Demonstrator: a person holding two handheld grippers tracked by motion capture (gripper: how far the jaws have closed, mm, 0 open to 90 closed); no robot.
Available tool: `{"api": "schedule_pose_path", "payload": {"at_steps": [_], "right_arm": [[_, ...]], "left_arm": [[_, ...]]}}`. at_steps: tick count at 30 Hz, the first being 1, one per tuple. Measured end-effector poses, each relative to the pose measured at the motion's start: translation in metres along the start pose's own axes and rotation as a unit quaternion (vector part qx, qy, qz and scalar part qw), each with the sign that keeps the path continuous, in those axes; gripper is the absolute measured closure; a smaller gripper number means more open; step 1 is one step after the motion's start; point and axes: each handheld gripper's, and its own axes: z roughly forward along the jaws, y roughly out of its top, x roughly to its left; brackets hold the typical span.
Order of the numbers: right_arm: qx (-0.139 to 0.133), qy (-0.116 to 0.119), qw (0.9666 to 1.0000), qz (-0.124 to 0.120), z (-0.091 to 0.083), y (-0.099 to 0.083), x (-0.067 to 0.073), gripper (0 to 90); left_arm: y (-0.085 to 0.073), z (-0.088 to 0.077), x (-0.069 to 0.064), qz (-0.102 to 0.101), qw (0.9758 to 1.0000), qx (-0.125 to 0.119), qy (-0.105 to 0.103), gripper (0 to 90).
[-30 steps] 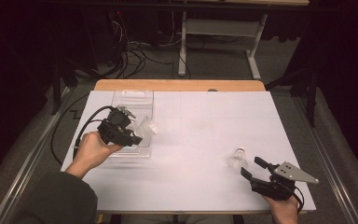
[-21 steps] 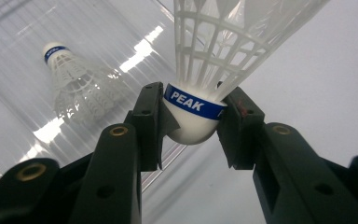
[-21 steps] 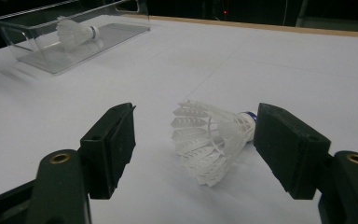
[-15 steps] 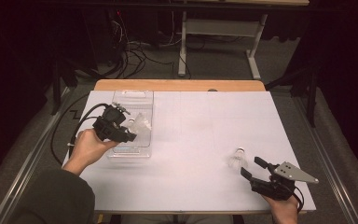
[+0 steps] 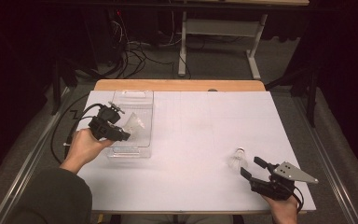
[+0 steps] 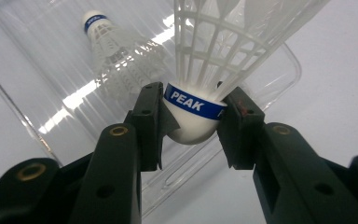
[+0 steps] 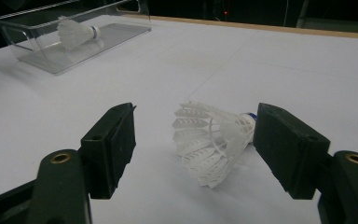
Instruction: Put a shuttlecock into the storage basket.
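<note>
My left gripper [image 6: 193,95] is shut on the white cork of a shuttlecock [image 6: 193,112], at its blue PEAK band, with the white skirt pointing away. In the high view this gripper [image 5: 121,135] holds the shuttlecock [image 5: 134,123] over a clear plastic box [image 5: 129,95] at the table's left. A second shuttlecock [image 6: 114,51] lies inside the box [image 6: 37,79]. At the front right, my right gripper [image 5: 251,168] stands open around a third shuttlecock [image 7: 212,140] lying on its side on the table, its jaws apart from it on both sides.
The white tabletop [image 5: 205,121] stretches between the two hands. From the right gripper view the clear box [image 7: 32,37] stands far off at the upper left. Cables and a table frame lie on the dark floor beyond the far edge.
My left hand has shifted a little to the left with the shuttlecock, staying over the box. The right gripper and its shuttlecock have not moved.
</note>
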Motion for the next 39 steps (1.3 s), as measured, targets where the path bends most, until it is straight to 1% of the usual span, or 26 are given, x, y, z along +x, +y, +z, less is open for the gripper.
{"api": "schedule_pose_path", "payload": {"at_steps": [7, 12, 21, 24, 27, 36, 39], "right_arm": [[0.001, 0.001, 1.0000, 0.000, 0.000, 0.000, 0.000, 30.3], [0.001, 0.001, 1.0000, 0.000, 0.001, 0.000, 0.000, 30.3], [-0.001, 0.003, 1.0000, 0.001, 0.001, 0.000, -0.001, 30.3], [-0.001, 0.003, 1.0000, 0.001, 0.001, 0.000, -0.001, 30.3], [-0.001, 0.004, 1.0000, 0.002, 0.001, 0.000, -0.001, 30.3], [0.000, 0.005, 1.0000, 0.003, 0.001, 0.000, -0.001, 30.3], [0.000, 0.005, 1.0000, 0.003, 0.001, 0.000, -0.001, 30.3]], "left_arm": [[0.002, 0.002, 0.009, -0.021, 0.9998, 0.002, 0.006, 63.3], [0.006, 0.005, 0.017, -0.037, 0.9993, 0.004, 0.001, 63.3], [0.015, 0.009, 0.027, -0.064, 0.9978, 0.008, 0.015, 63.2], [0.017, 0.011, 0.029, -0.069, 0.9974, 0.010, 0.017, 63.2], [0.018, 0.014, 0.030, -0.071, 0.9970, 0.018, 0.026, 63.2], [0.021, 0.020, 0.034, -0.085, 0.9955, 0.027, 0.032, 63.2], [0.021, 0.020, 0.036, -0.092, 0.9948, 0.026, 0.035, 63.1]]}}
